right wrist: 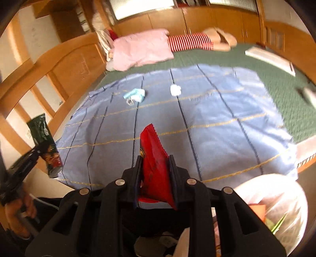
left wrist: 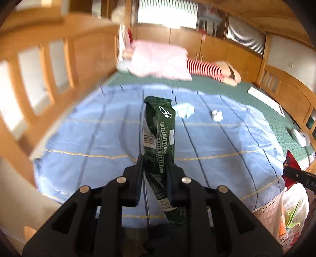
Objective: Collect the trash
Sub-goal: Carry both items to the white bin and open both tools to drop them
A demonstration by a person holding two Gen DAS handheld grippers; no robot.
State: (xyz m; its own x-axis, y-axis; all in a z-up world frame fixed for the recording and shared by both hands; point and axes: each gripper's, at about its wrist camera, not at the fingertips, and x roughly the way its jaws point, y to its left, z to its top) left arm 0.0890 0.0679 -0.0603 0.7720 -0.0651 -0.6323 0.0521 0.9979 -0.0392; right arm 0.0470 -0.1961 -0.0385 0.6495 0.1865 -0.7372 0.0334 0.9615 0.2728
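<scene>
Down at the bottom of both wrist views a lot is getting cut off or blurred, so here's what's actually readable. On the left wrist view, the left hand-held gripper [left wrist: 155, 164] is clamping a dark green hazelnut wrapper [left wrist: 159, 130], which is sticking up between the fingers with its lower end hanging out below them; some of the print is legible, the rest is too smeared. On the right wrist view, the right hand-held gripper [right wrist: 155, 164] is squeezing a red wrapper [right wrist: 153, 150] with a zigzag top edge, and its bottom part is disappearing behind the gripper body.

A clear plastic trash bag [right wrist: 276, 201] is sitting at the lower right, partly blown out by glare and cropped by the lens edge; something orange and green is showing inside but I can't tell what. In the left view it's lining a white basket [left wrist: 264, 209].

Still lying on the bed: a crumpled light blue wrapper [right wrist: 135, 94] and a small white paper ball [right wrist: 175, 90], near each other but apart, both a bit fuzzy.

Everything is happening over a bed with a blue checked blanket [right wrist: 217, 118] spread on a green cover [right wrist: 276, 79]. A pink pillow [right wrist: 140, 47] and a red-striped one [right wrist: 189, 41] are lying at the far end. Wooden cabinets [left wrist: 49, 65] are wrapping around the room, and bright windows [left wrist: 167, 13] are washing out the back wall
</scene>
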